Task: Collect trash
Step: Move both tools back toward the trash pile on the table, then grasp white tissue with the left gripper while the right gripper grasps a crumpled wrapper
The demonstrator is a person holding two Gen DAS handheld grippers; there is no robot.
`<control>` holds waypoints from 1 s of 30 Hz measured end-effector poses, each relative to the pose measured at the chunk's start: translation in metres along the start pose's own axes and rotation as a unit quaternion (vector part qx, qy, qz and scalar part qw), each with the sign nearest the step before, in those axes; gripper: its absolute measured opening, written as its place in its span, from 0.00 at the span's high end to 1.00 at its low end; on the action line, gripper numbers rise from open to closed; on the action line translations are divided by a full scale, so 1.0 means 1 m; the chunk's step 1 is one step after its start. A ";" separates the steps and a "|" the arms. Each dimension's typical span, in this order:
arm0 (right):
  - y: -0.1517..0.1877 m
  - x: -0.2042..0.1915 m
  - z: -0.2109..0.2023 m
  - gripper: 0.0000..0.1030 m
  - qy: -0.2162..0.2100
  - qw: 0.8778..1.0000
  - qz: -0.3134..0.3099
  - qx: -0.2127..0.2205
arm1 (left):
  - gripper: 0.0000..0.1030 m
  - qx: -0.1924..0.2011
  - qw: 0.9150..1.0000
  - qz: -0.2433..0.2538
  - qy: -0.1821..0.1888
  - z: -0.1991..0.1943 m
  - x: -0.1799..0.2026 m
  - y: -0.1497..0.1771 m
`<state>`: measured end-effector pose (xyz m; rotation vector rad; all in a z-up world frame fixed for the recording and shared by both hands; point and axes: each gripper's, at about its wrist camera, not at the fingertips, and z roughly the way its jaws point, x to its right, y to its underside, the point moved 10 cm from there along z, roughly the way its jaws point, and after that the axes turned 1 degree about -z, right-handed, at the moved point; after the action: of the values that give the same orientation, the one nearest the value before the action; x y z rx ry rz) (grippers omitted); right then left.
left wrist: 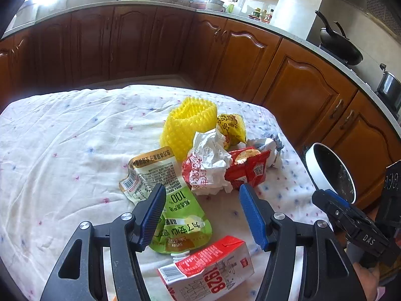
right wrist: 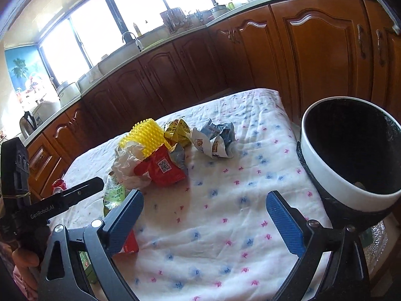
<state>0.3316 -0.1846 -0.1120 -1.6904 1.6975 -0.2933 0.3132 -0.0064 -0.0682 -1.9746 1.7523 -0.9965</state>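
Observation:
Trash lies in a heap on a white cloth-covered table (left wrist: 62, 150). In the left wrist view I see a yellow foam net (left wrist: 188, 123), a yellow wrapper (left wrist: 231, 128), crumpled white paper (left wrist: 210, 163), a red wrapper (left wrist: 248, 168), a green pouch (left wrist: 180, 215) and a red-and-white carton (left wrist: 208, 271). My left gripper (left wrist: 203, 215) is open and empty, over the pouch and carton. My right gripper (right wrist: 205, 220) is open and empty above bare cloth (right wrist: 213, 225). The white bin with a black liner (right wrist: 351, 155) stands at the table's right edge, beside the right gripper.
Wooden kitchen cabinets (left wrist: 250, 57) run behind the table, with a countertop, a sink (right wrist: 130, 42) and a black wok (left wrist: 338, 45). A blue-white crumpled wrapper (right wrist: 215, 138) lies apart from the heap, toward the bin. The other gripper's body shows at each view's edge.

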 end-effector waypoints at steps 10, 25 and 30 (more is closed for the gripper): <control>-0.040 0.001 0.054 0.05 -0.003 1.000 -0.009 -0.020 | 0.42 -0.010 1.000 0.004 -0.018 0.037 0.001 -0.028; -0.039 0.008 0.086 0.81 -0.014 0.999 -0.013 -0.044 | 0.87 -0.009 1.000 0.027 -0.001 0.049 0.012 -0.028; -0.042 0.008 0.061 1.00 -0.023 0.999 -0.009 -0.025 | 0.87 0.026 0.999 0.031 0.004 0.023 0.017 -0.035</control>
<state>0.4026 -0.1780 -0.1328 -1.7365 1.6692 -0.2206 0.3546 -0.0202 -0.0572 -1.8764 1.7621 -1.0190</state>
